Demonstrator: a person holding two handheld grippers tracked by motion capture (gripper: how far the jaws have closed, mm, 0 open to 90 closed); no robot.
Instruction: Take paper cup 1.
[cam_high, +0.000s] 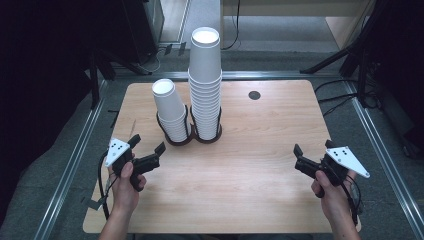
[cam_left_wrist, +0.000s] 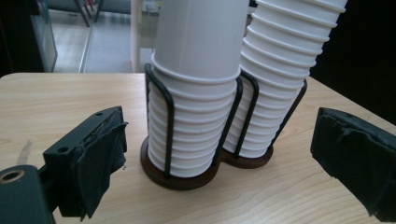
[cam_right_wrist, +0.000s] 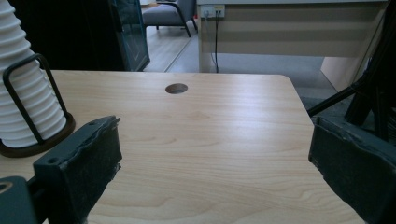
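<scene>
Resting on light wood table (cam_high: 260, 165) w/ cable hole (cam_high: 254, 95): two cup stacks (cam_high: 205, 85); grey floor around; both grippers' jaws spread, empty.

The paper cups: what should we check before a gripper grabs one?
1. Left gripper open with nothing in it: ok, its jaws stand wide apart.
2. Right gripper open with nothing in it: ok.
3. Short stack of paper cups sitting in the cup holder: ok, though it leans to the left in the high view.
4. Tall stack of paper cups sitting in its own ring: ok, upright.
5. Left gripper lined up with the short stack: ok, the stack sits between its jaws in the left gripper view, with a gap of bare table in front.
6. Whether the top cup will slide off easily: cannot tell.
</scene>
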